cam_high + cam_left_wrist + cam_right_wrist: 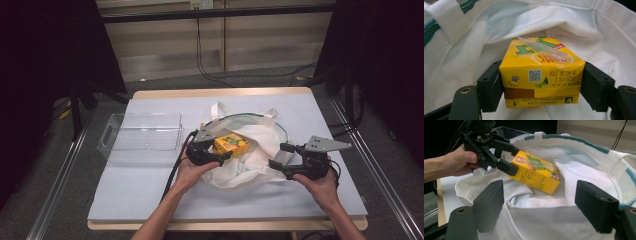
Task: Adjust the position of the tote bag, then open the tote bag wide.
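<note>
The left tool [216, 150] is clenched on a yellow cardboard juice carton [541, 75], one jaw pressed against each side, holding it just above the open mouth of a white cloth bag with green trim [260, 137]. Across the bag, the right tool [281, 156] stands released, its jaws straddling the bag's near rim.

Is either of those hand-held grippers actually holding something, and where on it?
The left hand-held gripper clamps the yellow juice carton by its two sides, near one end. The right hand-held gripper holds nothing.
</note>
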